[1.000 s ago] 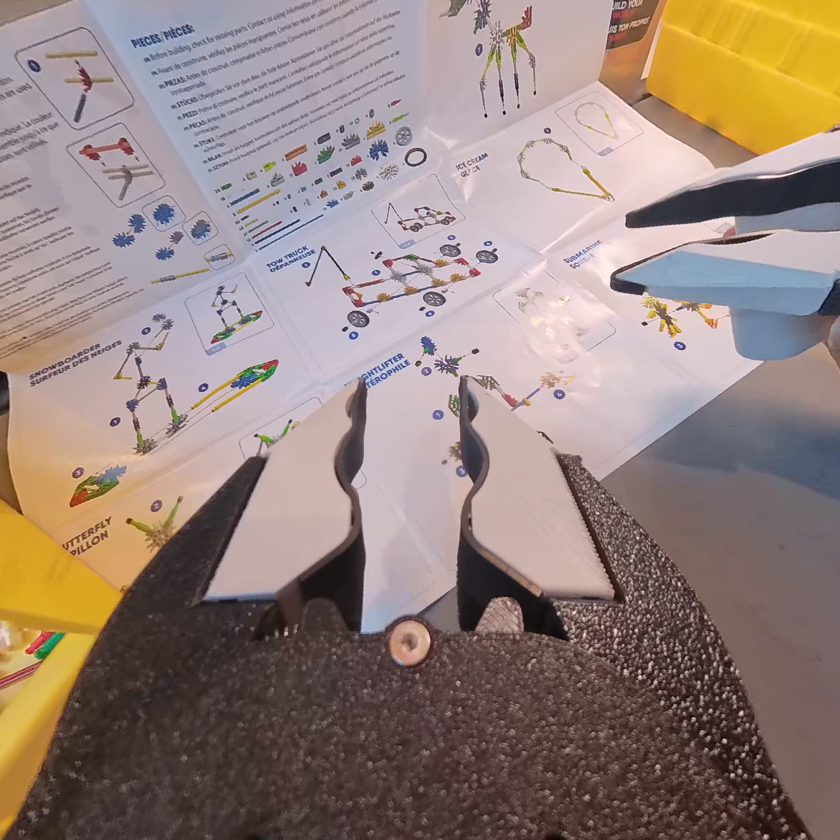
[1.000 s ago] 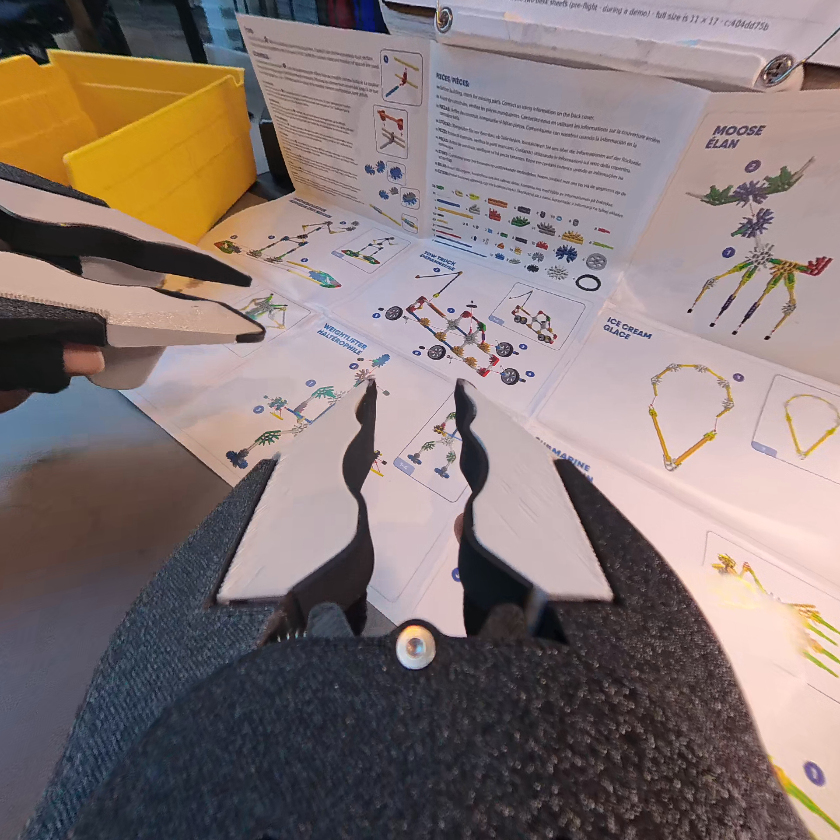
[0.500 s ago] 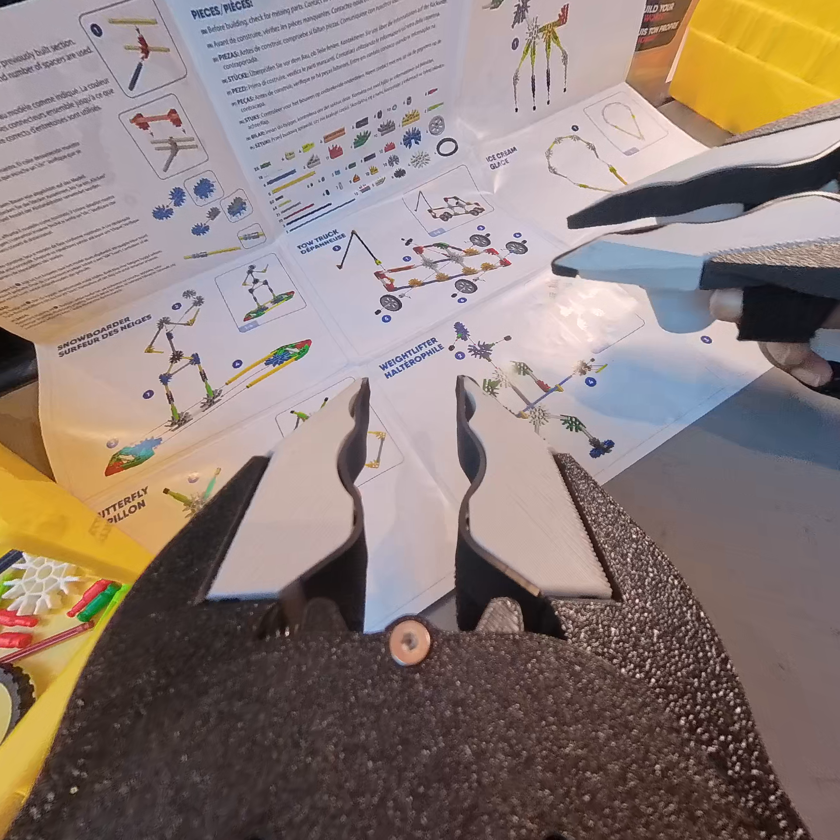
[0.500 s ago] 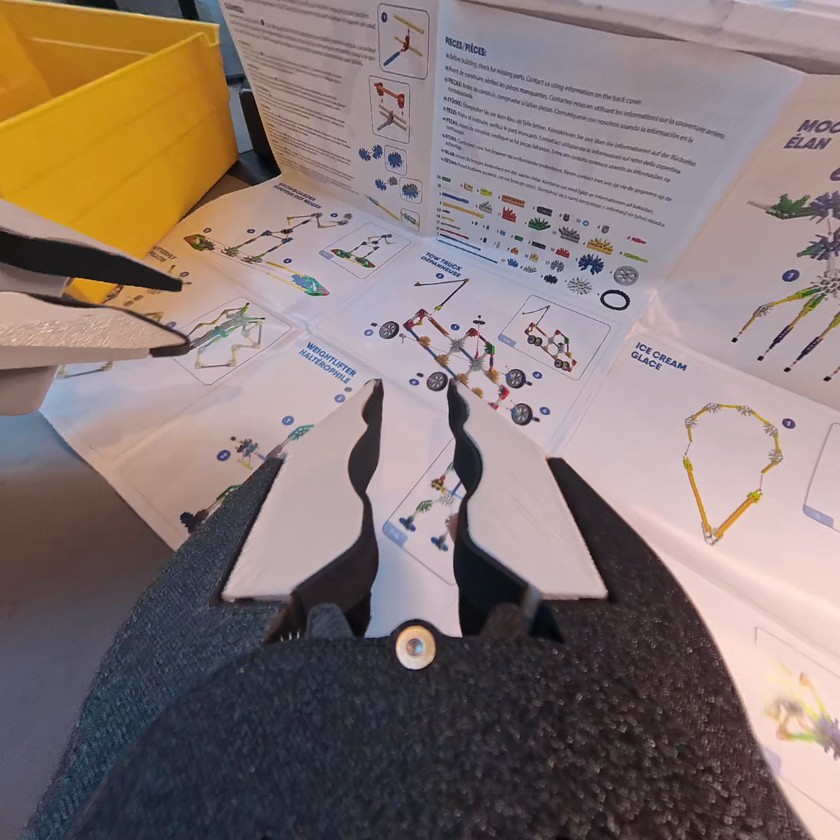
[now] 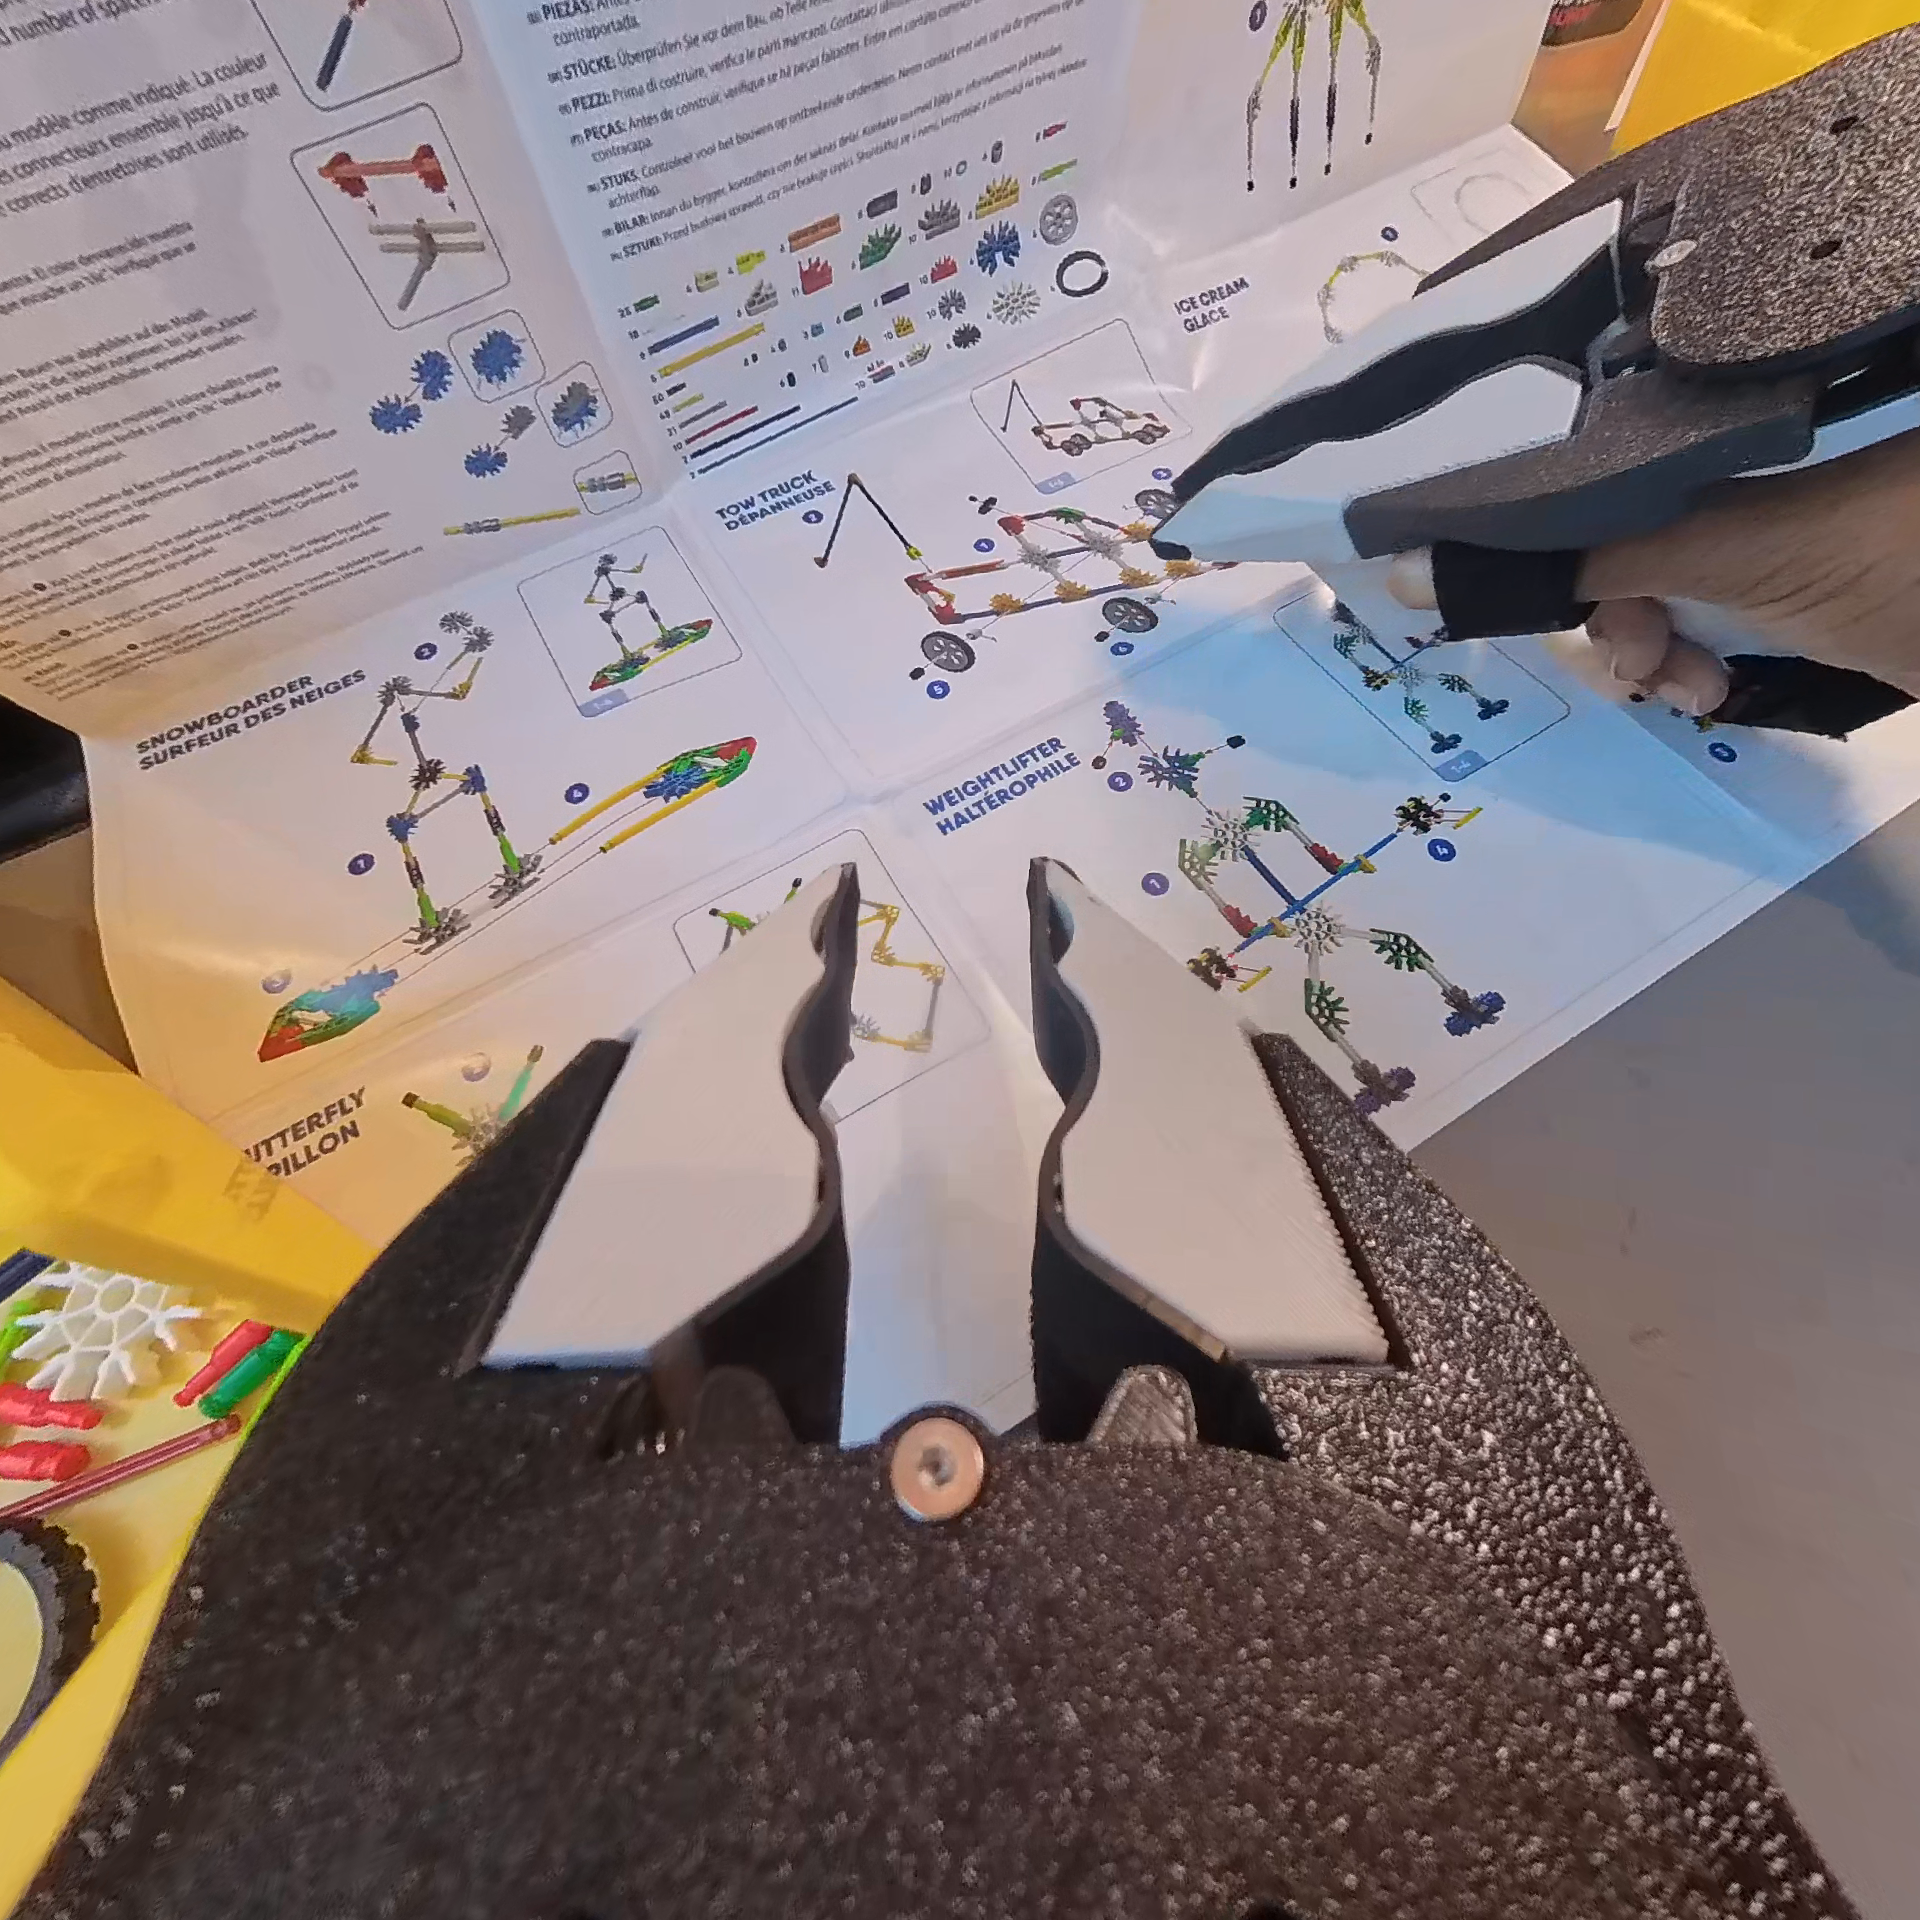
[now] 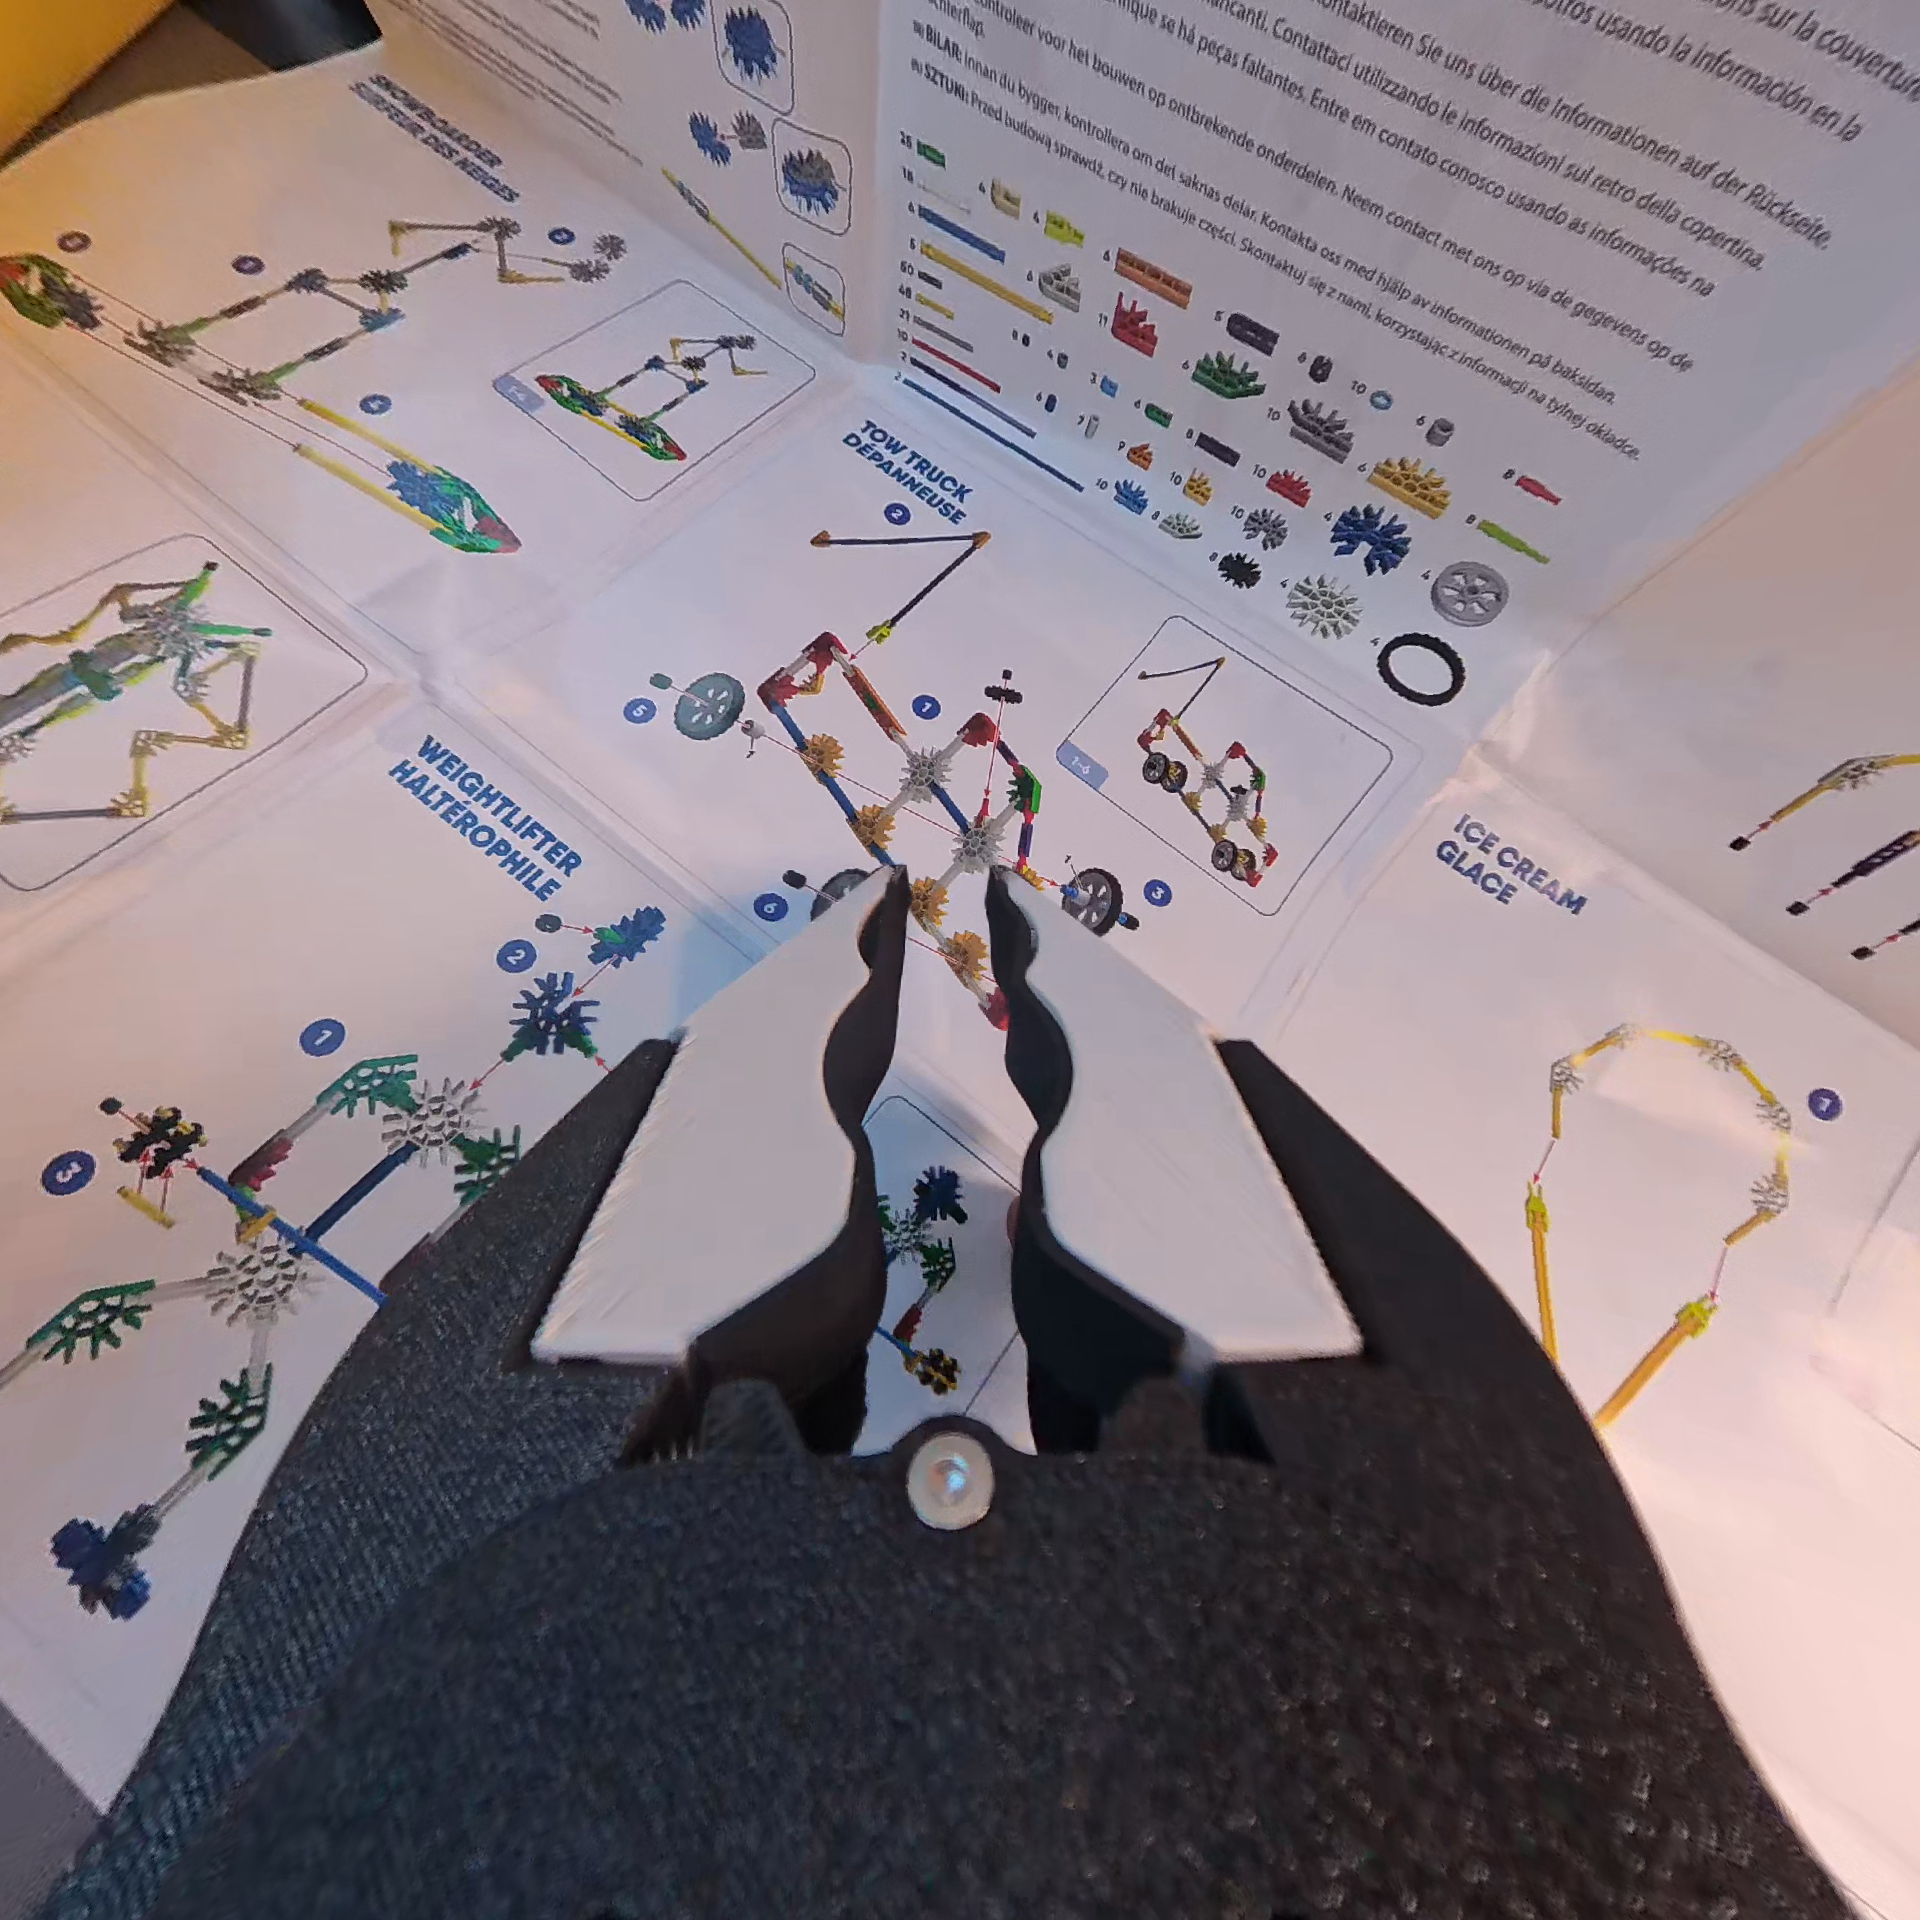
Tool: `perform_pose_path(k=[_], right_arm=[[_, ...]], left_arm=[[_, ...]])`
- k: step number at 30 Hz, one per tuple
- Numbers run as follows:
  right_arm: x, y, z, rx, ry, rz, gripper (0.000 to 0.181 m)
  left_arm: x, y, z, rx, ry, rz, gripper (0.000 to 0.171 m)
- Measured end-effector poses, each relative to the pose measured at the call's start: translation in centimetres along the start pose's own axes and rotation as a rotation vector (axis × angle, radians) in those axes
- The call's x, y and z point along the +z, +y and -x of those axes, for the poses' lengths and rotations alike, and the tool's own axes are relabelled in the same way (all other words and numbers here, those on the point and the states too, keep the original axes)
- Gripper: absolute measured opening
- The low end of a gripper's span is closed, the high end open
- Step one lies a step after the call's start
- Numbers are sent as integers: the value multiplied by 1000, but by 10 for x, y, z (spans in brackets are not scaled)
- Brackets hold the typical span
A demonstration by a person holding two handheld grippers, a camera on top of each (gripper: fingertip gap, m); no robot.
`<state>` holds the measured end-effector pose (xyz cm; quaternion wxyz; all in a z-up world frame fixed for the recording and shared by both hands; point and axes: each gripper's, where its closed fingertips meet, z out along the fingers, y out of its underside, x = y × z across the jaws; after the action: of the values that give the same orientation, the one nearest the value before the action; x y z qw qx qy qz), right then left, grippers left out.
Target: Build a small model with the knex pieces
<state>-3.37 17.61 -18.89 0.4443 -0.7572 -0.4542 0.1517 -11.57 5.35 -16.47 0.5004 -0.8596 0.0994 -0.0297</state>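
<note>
A large white instruction sheet (image 5: 935, 644) with coloured building-toy diagrams lies unfolded on the grey table, its far part propped upright. My left gripper (image 5: 940, 883) is open and empty, just above the sheet's near part. My right gripper (image 6: 943, 883) is open with a narrow gap and empty, its tips low over the vehicle diagram (image 6: 914, 790) in the sheet's middle. In the left wrist view the right gripper (image 5: 1169, 514) comes in from the right, held by a gloved hand (image 5: 1621, 603), tips at that same diagram (image 5: 1039, 582).
A yellow bin (image 5: 125, 1226) at the near left holds loose toy pieces: a white snowflake connector (image 5: 99, 1325), red and green rods (image 5: 239, 1371), a black tyre (image 5: 52, 1600). Another yellow bin (image 5: 1766, 42) stands at the far right. Bare grey table (image 5: 1683, 1299) lies right of the sheet.
My right gripper has moved forward and down to the vehicle diagram in the sheet's middle, its jaws narrowing slightly. My left gripper has drawn back and left, bringing the bin's pieces into view.
</note>
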Motion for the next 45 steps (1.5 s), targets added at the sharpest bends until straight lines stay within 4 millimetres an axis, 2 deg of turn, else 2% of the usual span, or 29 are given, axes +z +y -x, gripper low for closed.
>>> perform_pose_path(k=[10, 18, 21, 24, 28, 35, 38, 45], right_arm=[[-6, 1, -10, 22, -6, -10, 17], [-5, 5, -16, -11, 25, -6, 21], [-7, 4, -18, -5, 27, -6, 22], [-7, 6, -19, 0, 29, -5, 22], [-5, 8, -21, -1, 29, 0, 23], [-8, 11, -22, -6, 26, 5, 24], [0, 6, -20, -6, 24, 11, 25], [3, 20, -17, -41, 24, 71, 26]], left_arm=[[4, 5, -5, 18, 21, 14, 29], [5, 12, -2, 51, 13, 58, 29], [6, 19, -1, 74, 18, 97, 28], [8, 28, -5, 103, 52, 151, 16], [10, 47, -5, 173, 54, 252, 18], [4, 53, -11, 198, 91, 322, 7], [-1, 56, -14, 185, 116, 356, 8], [-8, 59, -20, 190, 141, 397, 8]])
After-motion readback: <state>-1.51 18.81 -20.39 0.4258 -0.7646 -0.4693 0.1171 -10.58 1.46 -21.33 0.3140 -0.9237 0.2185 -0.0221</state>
